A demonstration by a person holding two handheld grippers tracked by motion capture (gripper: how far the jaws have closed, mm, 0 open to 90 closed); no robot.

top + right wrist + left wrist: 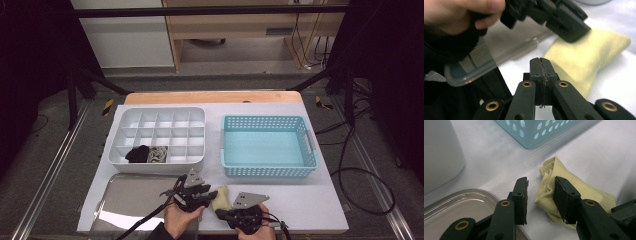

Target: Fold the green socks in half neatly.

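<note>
So far a black sock [137, 153] and a grey sock [158, 154] sit in the white divided box [156, 111], while the soft yellow sock [571, 192] lies on the white worktop [300, 200] between the left gripper [540, 195]'s released fingers, the right gripper [541, 72] clenched on nothing.

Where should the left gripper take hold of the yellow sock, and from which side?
Grip the yellow sock at its folded, ribbed cuff end, the thickest bunch of fabric, which lies nearest the blue basket. Come from above: it lies flat on the table, and the left gripper hangs open over that end.
</note>
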